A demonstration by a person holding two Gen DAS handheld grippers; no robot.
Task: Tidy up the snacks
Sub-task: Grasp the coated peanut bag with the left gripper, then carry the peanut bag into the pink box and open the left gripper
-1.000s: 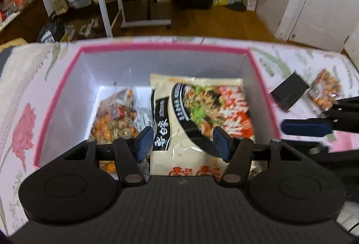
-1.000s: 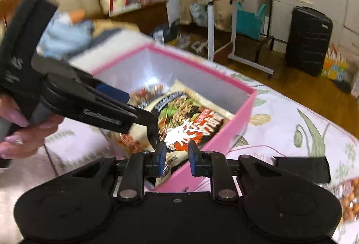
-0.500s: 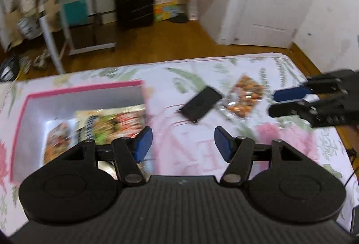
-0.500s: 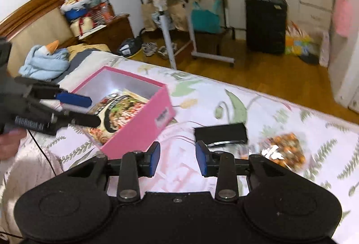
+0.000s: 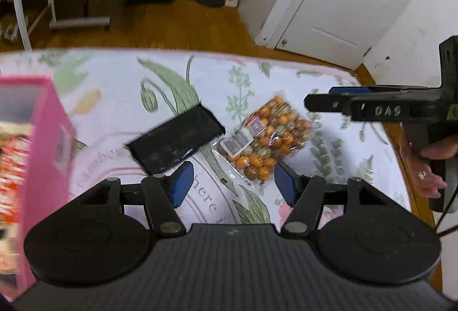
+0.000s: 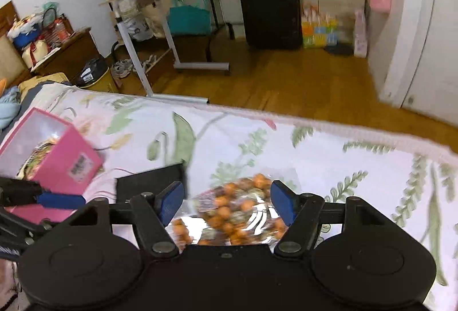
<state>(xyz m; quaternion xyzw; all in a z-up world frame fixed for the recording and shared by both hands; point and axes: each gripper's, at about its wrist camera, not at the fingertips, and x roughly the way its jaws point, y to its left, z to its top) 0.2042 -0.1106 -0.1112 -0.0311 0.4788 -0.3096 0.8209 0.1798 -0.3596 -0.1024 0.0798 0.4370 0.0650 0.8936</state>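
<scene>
1. We are between packets: both the left gripper (image 5: 233, 183) and the right gripper (image 6: 223, 200) hang with jaws spread wide, holding nothing
2. The clear snack bag (image 5: 264, 137) of orange pieces lies on the floral bedspread (image 5: 114, 87), just beside a black packet (image 5: 176, 139), well apart from the pink box (image 6: 64, 159)
3. Next, we judge, the right gripper drops onto that bag and closes on its crinkly film

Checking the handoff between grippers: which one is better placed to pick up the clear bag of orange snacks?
Right, probably. The right gripper is open with the snack bag framed between its fingers; the left gripper sits farther back.
</scene>
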